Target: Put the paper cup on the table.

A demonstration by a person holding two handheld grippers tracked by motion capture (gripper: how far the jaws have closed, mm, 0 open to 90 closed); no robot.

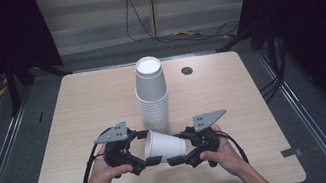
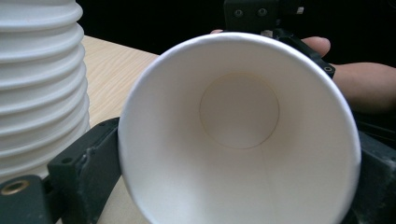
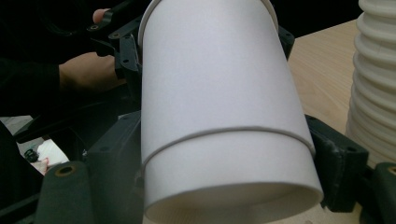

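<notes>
While both grippers meet near the table's (image 1: 77, 106) near edge, a cup (image 1: 163, 146) lies sideways between them: left gripper (image 1: 143, 148) grasps its rim, right gripper (image 1: 177, 148) its base. Stack (image 1: 152, 93) stands just behind. Likely a handover; next, one side lets go.

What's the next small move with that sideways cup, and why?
Probably pull the two grippers apart along the cup's axis. The lying cup looks like two nested cups: the right gripper view shows a second rim line across its wall. The left gripper clamps the mouth end, the right gripper the base end, beside the upright cup stack, so each end is already held.
</notes>
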